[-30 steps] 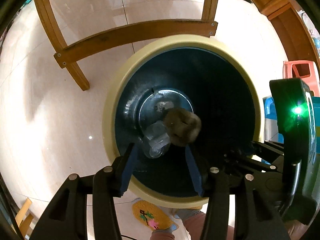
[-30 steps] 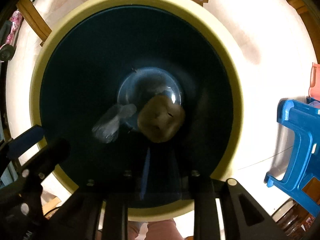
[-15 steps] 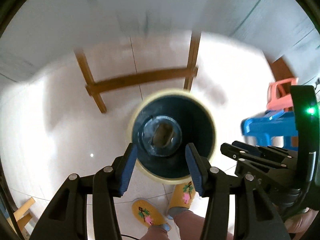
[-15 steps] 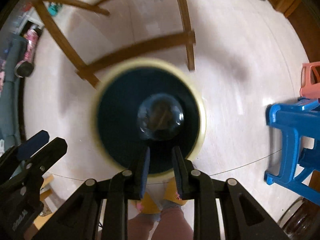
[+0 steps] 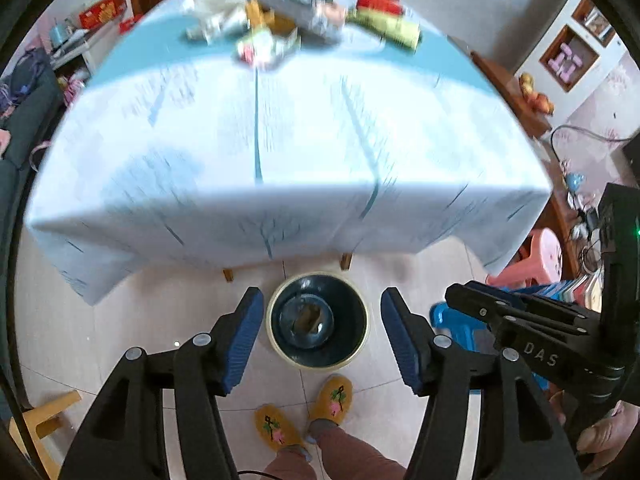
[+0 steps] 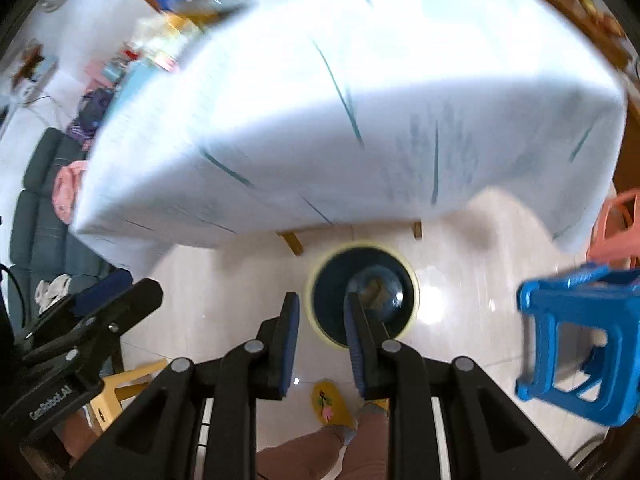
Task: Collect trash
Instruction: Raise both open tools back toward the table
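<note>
Both grippers I see held high above the floor and looking down. On my left gripper (image 5: 322, 334) the two blue pads stand wide apart with nothing between them, and in its view they frame the trash bin (image 5: 318, 320) from both sides. My right gripper (image 6: 320, 332) has its pads much closer together, yet a clear gap stays between them and they pinch nothing. The right gripper also shows in the left wrist view, at the right side, with a hand (image 5: 600, 438) under it.

The trash bin stands upright on the pale tiled floor (image 5: 100, 340), just in front of the near edge of the table, its mouth open straight up toward the cameras. It is round, with a cream rim and a dark blue inside. At the bottom of it lies a brownish lump of trash (image 5: 306, 318); what it is made of I cannot tell, and the right wrist view is blurred there.

Behind the bin, the tablecloth (image 5: 280, 140), white with thin blue lines, hangs over the near edge of the table, and two wooden legs show under it. Toward the far edge of the tabletop lies a blurred pile of packets and boxes (image 5: 288, 20). Near the bin I see yellow slippers (image 5: 332, 398) on the person's feet, and to its right a blue plastic stool (image 6: 580, 340).
</note>
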Tool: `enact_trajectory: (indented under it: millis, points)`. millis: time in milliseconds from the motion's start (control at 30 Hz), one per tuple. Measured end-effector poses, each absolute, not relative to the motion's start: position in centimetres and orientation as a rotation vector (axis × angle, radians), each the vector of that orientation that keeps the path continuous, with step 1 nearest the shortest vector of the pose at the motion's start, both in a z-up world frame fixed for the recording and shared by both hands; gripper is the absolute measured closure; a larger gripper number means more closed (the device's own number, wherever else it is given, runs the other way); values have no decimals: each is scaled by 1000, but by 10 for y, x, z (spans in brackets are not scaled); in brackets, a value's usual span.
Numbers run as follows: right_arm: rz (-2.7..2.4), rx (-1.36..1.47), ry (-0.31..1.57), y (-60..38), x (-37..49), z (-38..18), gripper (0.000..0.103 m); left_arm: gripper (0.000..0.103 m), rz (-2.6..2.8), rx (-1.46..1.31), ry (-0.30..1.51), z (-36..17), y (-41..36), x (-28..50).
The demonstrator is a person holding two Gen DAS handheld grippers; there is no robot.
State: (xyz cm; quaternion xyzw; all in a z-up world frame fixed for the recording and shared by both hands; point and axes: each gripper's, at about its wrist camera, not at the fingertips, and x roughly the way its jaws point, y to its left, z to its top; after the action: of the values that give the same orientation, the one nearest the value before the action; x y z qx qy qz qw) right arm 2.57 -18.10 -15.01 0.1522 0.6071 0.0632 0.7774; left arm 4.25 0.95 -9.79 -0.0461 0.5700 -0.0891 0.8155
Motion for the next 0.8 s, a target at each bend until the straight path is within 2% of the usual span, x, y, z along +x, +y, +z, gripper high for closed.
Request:
enact_trajectory:
  millis: [200, 333, 467, 567, 633, 800]
  points:
    - [228, 288, 1214, -178, 46, -72, 80, 44, -140, -103, 1131, -33, 14, 51]
    - [288, 282, 1156, -175, 63, -42, 80, 43, -92, -124, 1072, -2, 22, 59]
    - [341, 255, 1109, -163, 81, -16, 80, 36, -66, -146, 1040, 14, 24, 73]
    - [368, 246, 1090, -151, 96, -8, 77, 35, -52, -135, 1013, 25, 27, 80]
    - [383, 243, 1077, -145, 106, -4, 72, 34, -46, -132, 1002, 27, 32, 84]
    - [389, 238, 1086, -129, 138, -10, 70, 30, -41, -145, 1004, 22, 52, 113]
